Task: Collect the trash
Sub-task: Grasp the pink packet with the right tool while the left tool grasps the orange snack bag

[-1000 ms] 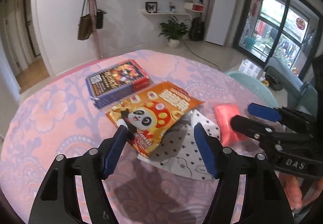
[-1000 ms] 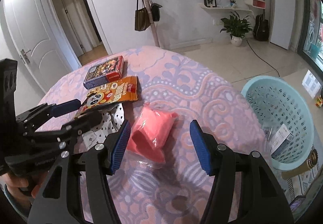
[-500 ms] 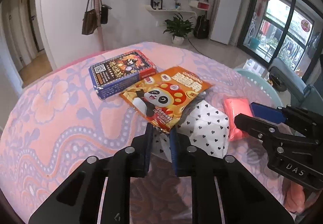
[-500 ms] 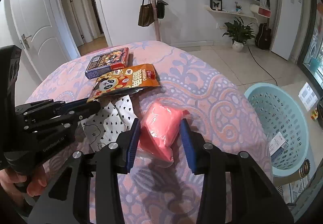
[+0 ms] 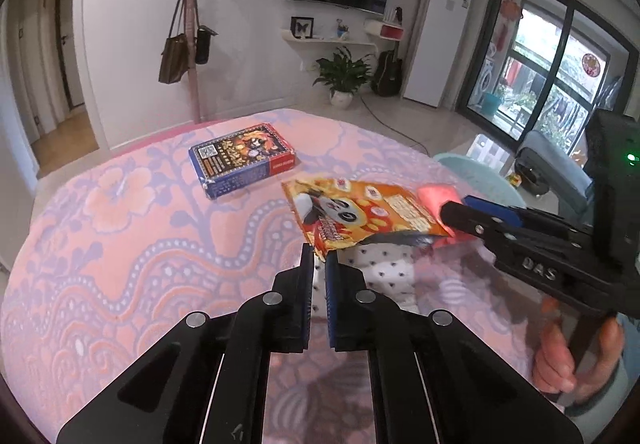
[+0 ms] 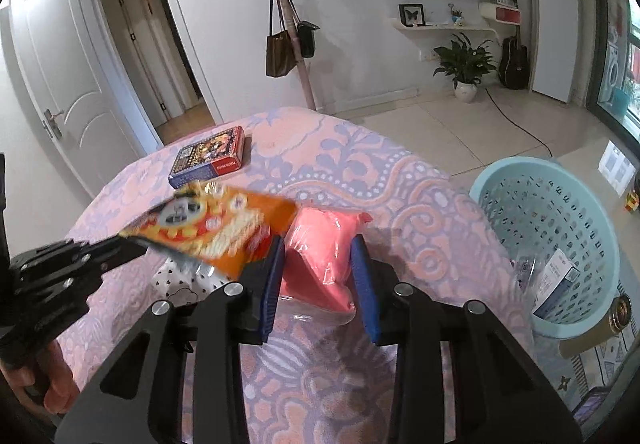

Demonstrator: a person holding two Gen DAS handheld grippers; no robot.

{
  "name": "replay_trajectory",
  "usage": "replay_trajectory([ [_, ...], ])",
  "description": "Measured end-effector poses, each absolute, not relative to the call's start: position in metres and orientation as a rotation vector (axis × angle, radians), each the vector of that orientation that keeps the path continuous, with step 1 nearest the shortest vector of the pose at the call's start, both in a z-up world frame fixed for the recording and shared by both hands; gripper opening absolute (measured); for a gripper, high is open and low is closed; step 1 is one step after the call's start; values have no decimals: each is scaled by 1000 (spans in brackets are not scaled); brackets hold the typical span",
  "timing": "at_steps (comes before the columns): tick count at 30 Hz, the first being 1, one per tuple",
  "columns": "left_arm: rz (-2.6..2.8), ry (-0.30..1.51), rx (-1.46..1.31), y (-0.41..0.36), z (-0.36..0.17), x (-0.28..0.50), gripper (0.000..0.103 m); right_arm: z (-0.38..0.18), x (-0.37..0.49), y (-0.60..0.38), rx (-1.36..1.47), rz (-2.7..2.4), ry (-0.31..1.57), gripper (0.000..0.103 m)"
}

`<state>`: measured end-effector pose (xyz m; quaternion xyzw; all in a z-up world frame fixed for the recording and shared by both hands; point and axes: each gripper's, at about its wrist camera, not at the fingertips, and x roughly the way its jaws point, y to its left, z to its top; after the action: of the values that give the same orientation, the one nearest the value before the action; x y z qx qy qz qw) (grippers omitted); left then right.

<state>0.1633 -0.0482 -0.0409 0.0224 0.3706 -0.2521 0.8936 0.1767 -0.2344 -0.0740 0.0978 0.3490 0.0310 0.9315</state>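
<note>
My left gripper (image 5: 319, 258) is shut on the near corner of an orange panda snack bag (image 5: 360, 212) and holds it lifted above the table; it also shows in the right wrist view (image 6: 224, 228). My right gripper (image 6: 318, 248) is shut on a pink plastic packet (image 6: 324, 248), which shows pink behind the bag in the left wrist view (image 5: 434, 196). A white polka-dot wrapper (image 5: 380, 272) lies on the table under the bag. A blue and red box (image 5: 242, 160) lies farther back on the table.
The round table has a pink and purple patterned cloth (image 5: 120, 244). A light blue plastic basket (image 6: 560, 244) stands on the floor right of the table, with a small carton and wrapper inside. A coat stand (image 6: 296, 44) with bags is behind the table.
My left gripper closed on the snack bag's corner and lifted it to the right. My right gripper closed on the pink packet.
</note>
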Motion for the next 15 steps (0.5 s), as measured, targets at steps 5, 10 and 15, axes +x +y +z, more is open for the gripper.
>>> replay_trajectory([
  [5,-520,744,-20,-36,-34,148,2,-67,166,-240,230,78,652,31],
  [10,-540,727,-59,-22,-31,127,2,-61,155,-249,277,102,593,31],
  [15,-545,740,-55,-4,-37,116,2,-59,150,-248,277,105,579,31],
])
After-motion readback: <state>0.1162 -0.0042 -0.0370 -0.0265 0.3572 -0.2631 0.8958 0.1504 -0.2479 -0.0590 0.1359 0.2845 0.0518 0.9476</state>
